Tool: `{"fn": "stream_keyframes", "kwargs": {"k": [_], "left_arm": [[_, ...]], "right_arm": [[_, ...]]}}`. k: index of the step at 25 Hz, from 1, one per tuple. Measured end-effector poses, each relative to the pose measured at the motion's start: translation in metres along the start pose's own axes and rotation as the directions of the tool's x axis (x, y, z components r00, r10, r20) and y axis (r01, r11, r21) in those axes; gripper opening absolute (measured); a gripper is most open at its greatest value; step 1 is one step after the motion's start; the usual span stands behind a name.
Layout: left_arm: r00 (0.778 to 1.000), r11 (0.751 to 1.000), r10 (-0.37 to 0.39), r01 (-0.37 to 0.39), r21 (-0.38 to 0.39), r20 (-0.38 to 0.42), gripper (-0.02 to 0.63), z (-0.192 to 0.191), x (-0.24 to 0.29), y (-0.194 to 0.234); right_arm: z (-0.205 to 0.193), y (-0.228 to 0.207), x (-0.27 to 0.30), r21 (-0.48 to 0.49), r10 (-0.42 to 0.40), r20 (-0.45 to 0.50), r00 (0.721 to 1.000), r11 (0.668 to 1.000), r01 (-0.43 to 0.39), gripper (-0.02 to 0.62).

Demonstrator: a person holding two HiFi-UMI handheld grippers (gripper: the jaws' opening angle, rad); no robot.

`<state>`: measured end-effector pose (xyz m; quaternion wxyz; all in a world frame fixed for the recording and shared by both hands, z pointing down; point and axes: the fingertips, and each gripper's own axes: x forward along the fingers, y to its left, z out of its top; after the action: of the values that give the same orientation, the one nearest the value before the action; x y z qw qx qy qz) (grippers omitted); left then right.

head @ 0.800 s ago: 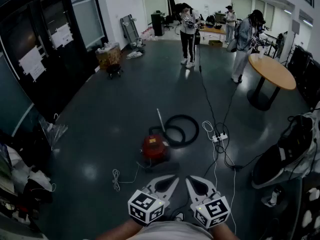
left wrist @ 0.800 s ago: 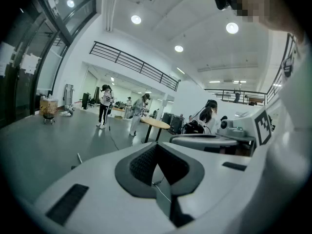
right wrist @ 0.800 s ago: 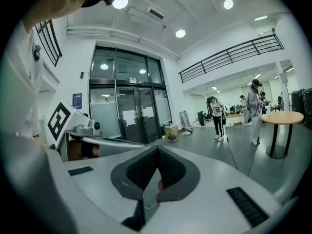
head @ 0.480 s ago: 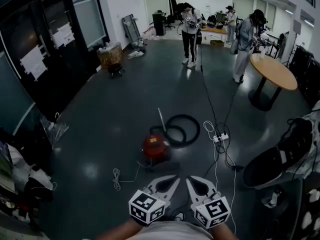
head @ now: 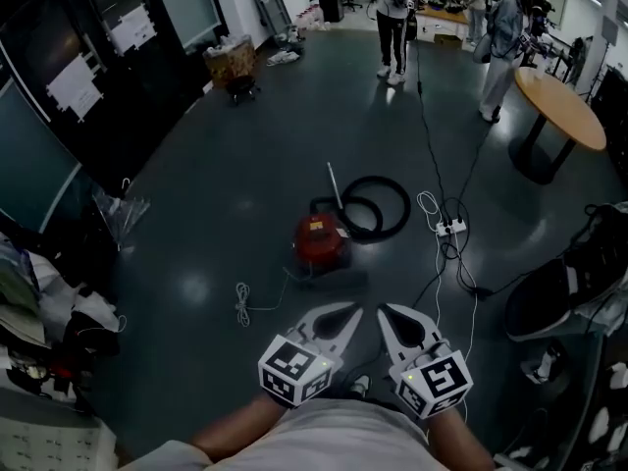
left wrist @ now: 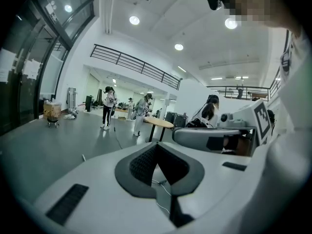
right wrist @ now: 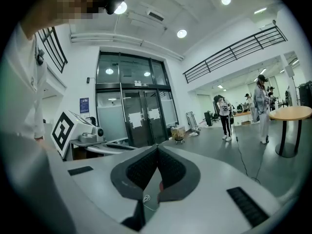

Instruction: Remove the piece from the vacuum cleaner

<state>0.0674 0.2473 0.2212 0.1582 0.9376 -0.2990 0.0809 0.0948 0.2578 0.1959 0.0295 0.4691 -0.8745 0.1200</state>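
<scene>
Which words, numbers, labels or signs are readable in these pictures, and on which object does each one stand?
No text can be read in any view.
White papers on the dark glass doors: print too small to read.
Blue sign beside the doors: blurred, unreadable.
Marker cubes: black-and-white patterns only, no letters.
Red vacuum cleaner: no label can be made out.

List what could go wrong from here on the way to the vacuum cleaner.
1. A loose white cord and the cables by the power strip lie on the floor near the red vacuum cleaner: feet could snag them.
2. The left gripper and right gripper are both shut and well short of it; opening late might bump it.
</scene>
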Motion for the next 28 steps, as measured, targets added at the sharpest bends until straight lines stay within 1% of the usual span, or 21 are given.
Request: {"fn": "stream_keyframes", "kwargs": {"k": [4, 8, 11, 15, 21, 28], "left_arm": [[0.999, 0.999, 0.039, -0.039, 0.0, 0.004, 0.006, -0.006, 0.007, 0.009], [0.996, 0.996, 0.086, -0.085, -0.021, 0.007, 0.006, -0.008, 0.013, 0.025], [0.995, 0.994, 0.103, -0.103, -0.027, 0.006, 0.006, -0.008, 0.008, 0.035], [0.993, 0.993, 0.119, -0.119, -0.016, 0.002, 0.006, -0.01, 0.013, 0.052], [0.993, 0.993, 0.114, -0.114, -0.029, 0.002, 0.006, -0.009, 0.017, 0.116], [0.998, 0.998, 0.065, -0.065, -0.021, -0.006, 0.006, 0.009, 0.04, 0.2]], "right_arm": [[-0.007, -0.01, 0.004, 0.004, 0.018, 0.008, 1.0, 1.0, -0.018, 0.015], [-0.012, -0.021, 0.013, 0.015, 0.038, 0.012, 0.999, 0.999, -0.038, 0.015], [-0.01, -0.022, 0.023, 0.029, 0.043, 0.011, 0.999, 0.999, -0.043, 0.015], [-0.015, -0.031, 0.039, 0.031, 0.047, -0.002, 0.999, 0.998, -0.047, 0.015], [-0.016, -0.036, 0.104, 0.034, 0.042, -0.013, 0.999, 0.999, -0.042, 0.015], [-0.008, -0.047, 0.19, 0.041, 0.016, -0.022, 1.0, 0.999, -0.015, 0.015]]}}
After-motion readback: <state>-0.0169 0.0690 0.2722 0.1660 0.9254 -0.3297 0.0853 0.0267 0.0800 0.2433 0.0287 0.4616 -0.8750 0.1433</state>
